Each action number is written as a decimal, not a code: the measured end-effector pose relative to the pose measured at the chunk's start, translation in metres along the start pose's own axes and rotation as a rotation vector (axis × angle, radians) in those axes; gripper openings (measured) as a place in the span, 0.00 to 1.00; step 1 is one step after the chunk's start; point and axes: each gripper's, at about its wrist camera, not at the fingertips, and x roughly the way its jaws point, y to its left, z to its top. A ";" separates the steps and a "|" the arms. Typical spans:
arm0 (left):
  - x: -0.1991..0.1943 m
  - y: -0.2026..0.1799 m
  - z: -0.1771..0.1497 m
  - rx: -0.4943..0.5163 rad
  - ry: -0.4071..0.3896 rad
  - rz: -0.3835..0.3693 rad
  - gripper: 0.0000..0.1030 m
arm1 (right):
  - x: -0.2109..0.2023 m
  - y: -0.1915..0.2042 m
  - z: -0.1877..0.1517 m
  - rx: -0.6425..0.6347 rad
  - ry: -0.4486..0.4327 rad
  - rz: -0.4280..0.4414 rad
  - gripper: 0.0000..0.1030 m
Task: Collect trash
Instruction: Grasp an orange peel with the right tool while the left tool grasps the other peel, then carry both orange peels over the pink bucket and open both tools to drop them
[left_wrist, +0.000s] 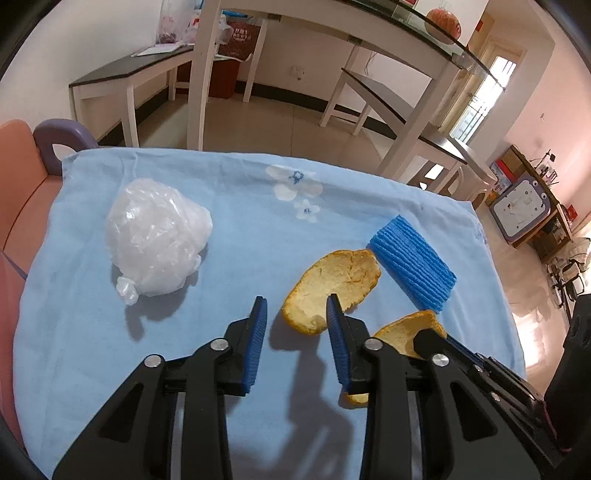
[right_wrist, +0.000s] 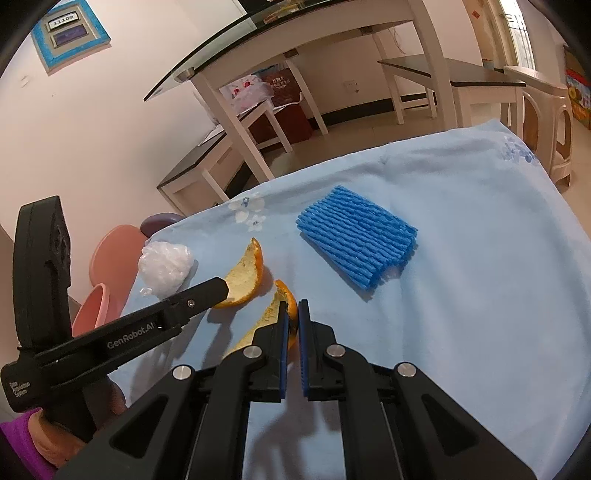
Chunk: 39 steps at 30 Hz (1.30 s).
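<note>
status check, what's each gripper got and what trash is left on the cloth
Right gripper shut on near orange peel. Left gripper open, astride far peel. Plastic wad, blue foam net untouched. Nothing blocking.

My work surface is draped in a light blue cloth: a crumpled plastic bag at ten o'clock, two orange peels centre, blue foam netting at two

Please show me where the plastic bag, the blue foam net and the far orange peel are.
Plastic bag (left_wrist: 159, 240): left wrist view, middle of the crumpled ball.
Foam net (right_wrist: 356, 243): right wrist view, middle of its ribbed top.
Far peel (left_wrist: 332, 280): left wrist view, pale inner side.
</note>
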 end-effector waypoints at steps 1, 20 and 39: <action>0.000 0.000 0.000 0.004 0.001 0.001 0.16 | -0.002 0.000 0.000 -0.001 -0.003 0.000 0.04; -0.080 0.011 -0.020 0.057 -0.153 0.033 0.04 | -0.040 0.022 0.000 -0.054 -0.065 -0.007 0.04; -0.173 0.053 -0.056 0.086 -0.326 0.150 0.04 | -0.052 0.098 -0.012 -0.199 -0.075 0.068 0.04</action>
